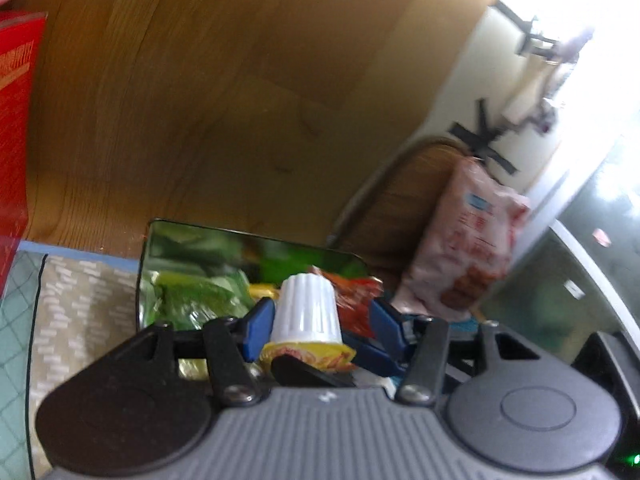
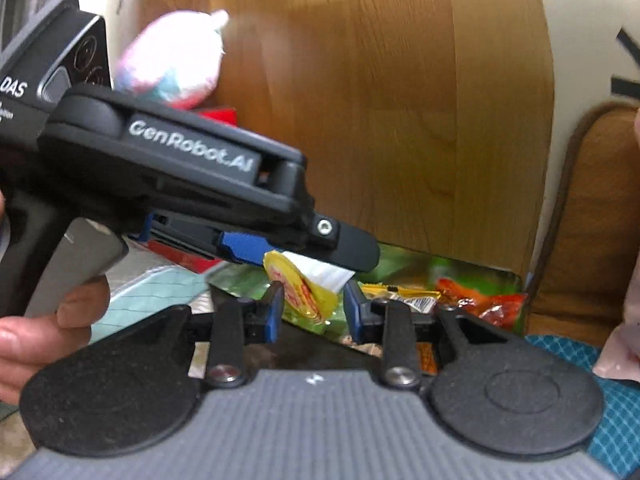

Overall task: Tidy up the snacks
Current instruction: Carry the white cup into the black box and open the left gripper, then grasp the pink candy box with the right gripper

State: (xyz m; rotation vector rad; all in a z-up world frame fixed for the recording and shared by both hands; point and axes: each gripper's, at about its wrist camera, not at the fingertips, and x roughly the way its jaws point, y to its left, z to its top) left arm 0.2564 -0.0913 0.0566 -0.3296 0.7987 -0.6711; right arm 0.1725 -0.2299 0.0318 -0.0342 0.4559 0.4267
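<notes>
My left gripper [image 1: 320, 314] is shut on a small white ribbed jelly cup [image 1: 306, 308] with a yellow foil lid. It holds the cup above a shiny green tray [image 1: 192, 232] of snack packets. In the right wrist view the left gripper's black body [image 2: 192, 172] crosses from the left, and the same cup [image 2: 304, 286] hangs at its tip. My right gripper [image 2: 314, 304] is open, its blue pads [image 2: 274, 312] on either side of the cup's yellow lid, not touching it. Green, yellow and orange packets [image 2: 480, 304] lie in the tray [image 2: 504, 276].
A pink snack bag [image 1: 468, 240] leans against a brown cushioned chair at the right. A red box [image 1: 16, 128] stands at the far left. A wooden panel [image 1: 240, 80] rises behind the tray. A patterned mat [image 1: 80, 300] lies left of it. A pink-white bag [image 2: 176, 60] sits behind.
</notes>
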